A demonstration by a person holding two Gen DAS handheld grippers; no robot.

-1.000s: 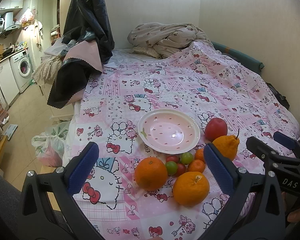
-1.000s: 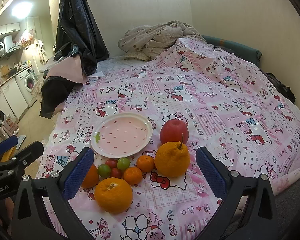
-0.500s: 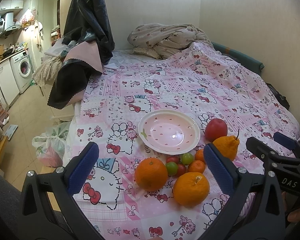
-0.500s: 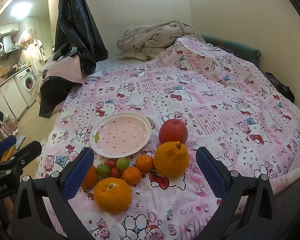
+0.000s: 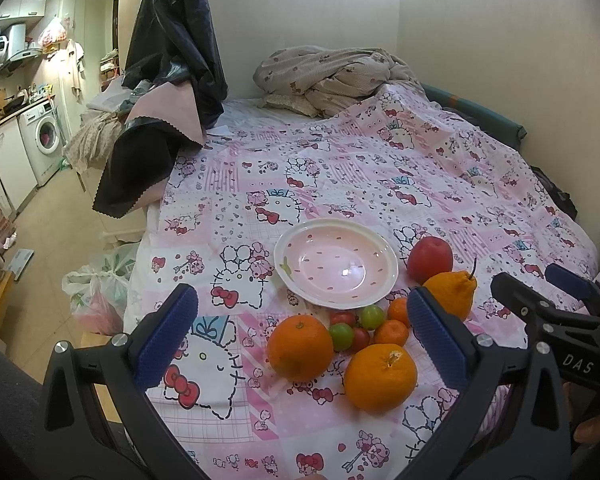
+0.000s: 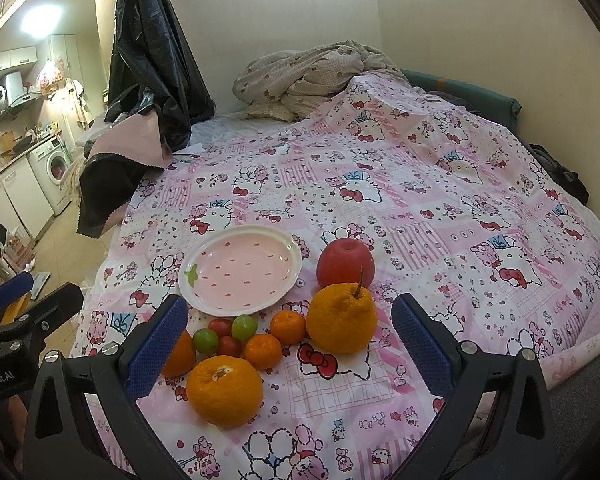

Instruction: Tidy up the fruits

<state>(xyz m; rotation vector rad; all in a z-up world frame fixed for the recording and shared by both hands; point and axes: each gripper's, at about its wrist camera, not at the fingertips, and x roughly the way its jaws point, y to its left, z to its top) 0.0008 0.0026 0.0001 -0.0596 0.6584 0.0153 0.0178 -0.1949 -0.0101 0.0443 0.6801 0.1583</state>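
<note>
Grippers hang over the near edge of the bed, and both are wide open and hold nothing. The left gripper (image 5: 302, 322) has its blue pads (image 5: 166, 336) spread apart above a round orange (image 5: 300, 347). The right gripper (image 6: 290, 346) hangs above another orange (image 6: 224, 390) and a bumpy orange with a stem (image 6: 341, 318). Between these fruits lie two little mandarins (image 6: 263, 351), two red cherry tomatoes (image 6: 220, 326) and two green ones (image 6: 205, 341), all close together. A red apple (image 6: 345, 263) sits just behind the bumpy orange. A pink plate (image 6: 240, 270) sits just behind the fruits, with no fruit on it. Everything rests on a pink cartoon-cat blanket (image 6: 420, 200).
</note>
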